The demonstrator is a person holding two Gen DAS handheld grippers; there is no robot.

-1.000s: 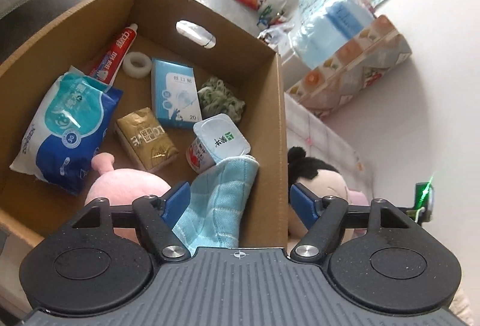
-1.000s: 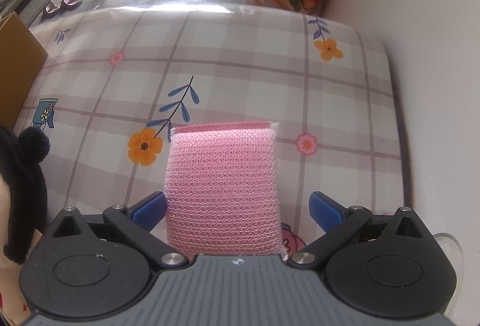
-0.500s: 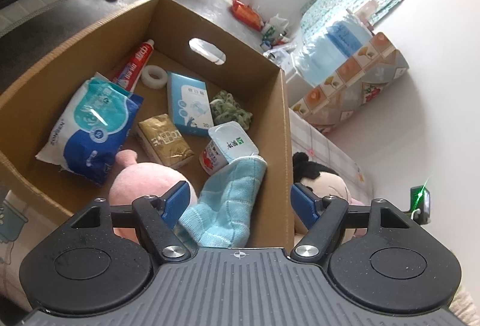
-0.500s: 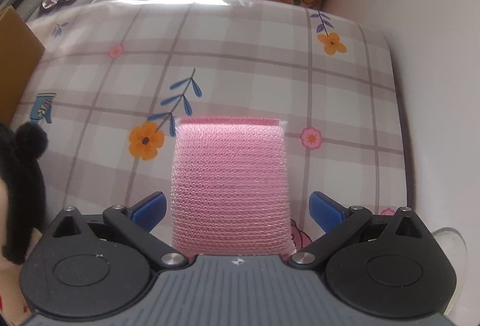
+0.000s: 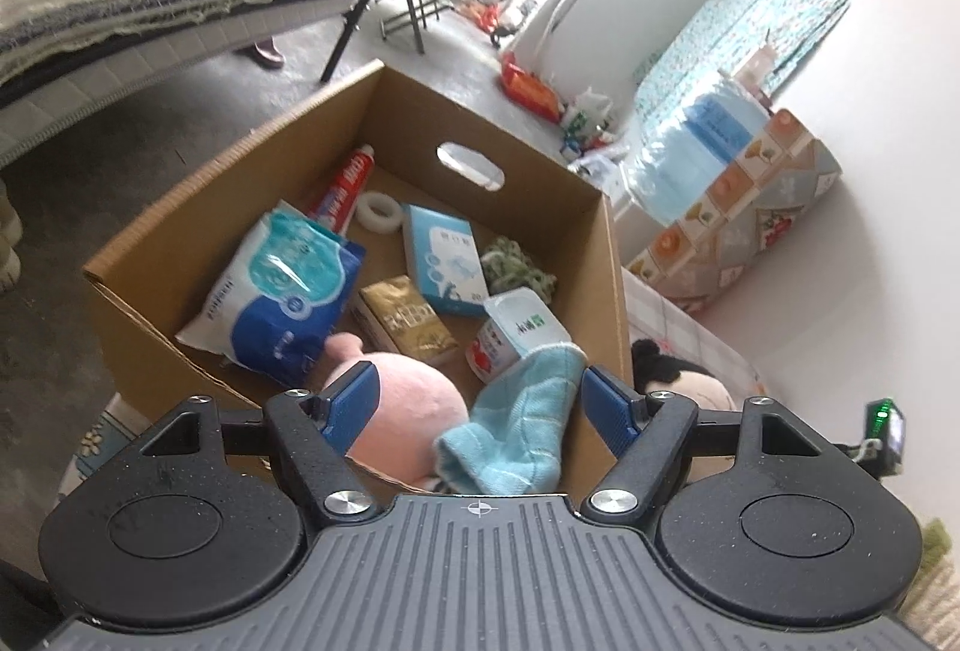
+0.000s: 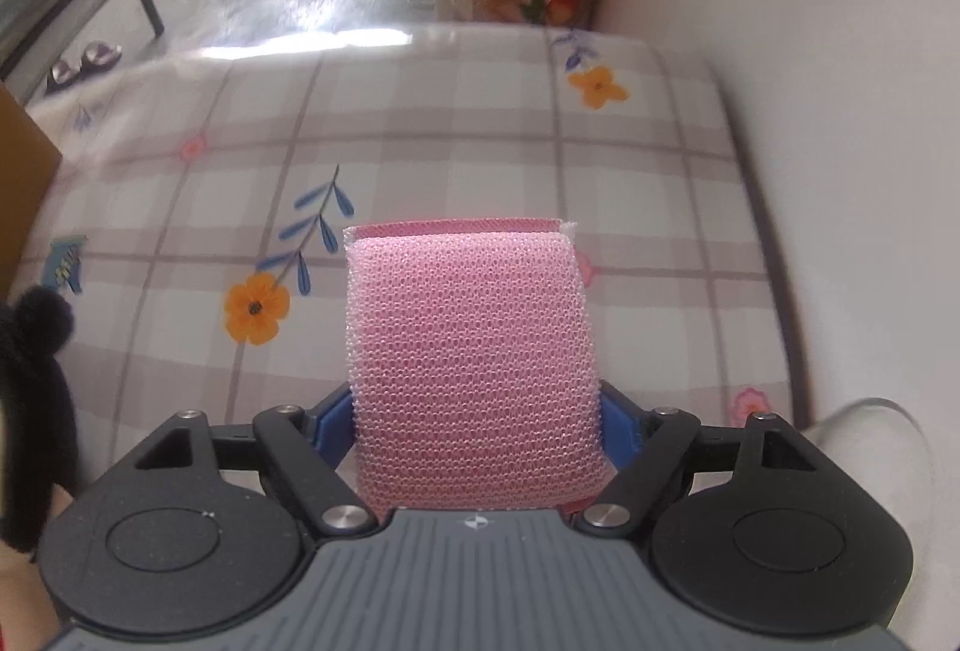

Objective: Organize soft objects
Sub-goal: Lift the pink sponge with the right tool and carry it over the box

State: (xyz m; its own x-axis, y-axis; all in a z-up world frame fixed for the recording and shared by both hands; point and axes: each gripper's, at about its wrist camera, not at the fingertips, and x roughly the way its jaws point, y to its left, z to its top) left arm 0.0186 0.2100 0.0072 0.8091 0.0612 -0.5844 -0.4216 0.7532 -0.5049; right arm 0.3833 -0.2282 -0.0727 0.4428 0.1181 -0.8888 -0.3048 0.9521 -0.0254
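Note:
My left gripper (image 5: 480, 387) hangs open over the near edge of a cardboard box (image 5: 606, 279), holding nothing. Below its fingers, inside the box, lie a light blue cloth (image 5: 516, 423) and a pink plush (image 5: 408, 405). A doll with black hair (image 5: 678, 375) lies just outside the box on the right; its hair (image 6: 30, 369) shows at the left of the right wrist view. My right gripper (image 6: 477, 423) is closing on a pink mesh sponge (image 6: 468, 351) that lies on the flowered tablecloth (image 6: 480, 129). Its blue pads touch the sponge's two sides.
The box also holds a wipes pack (image 5: 282, 291), a toothpaste tube (image 5: 345, 183), a tape roll (image 5: 378, 212), a blue carton (image 5: 444, 261), a gold packet (image 5: 408, 321), a yoghurt cup (image 5: 516, 333) and a green scrunchie (image 5: 510, 267). A white wall (image 6: 810, 111) borders the table's right side.
My left gripper has drawn back and up from the box, which now looks smaller. The right gripper's fingers have closed in from wide apart to the sponge's sides.

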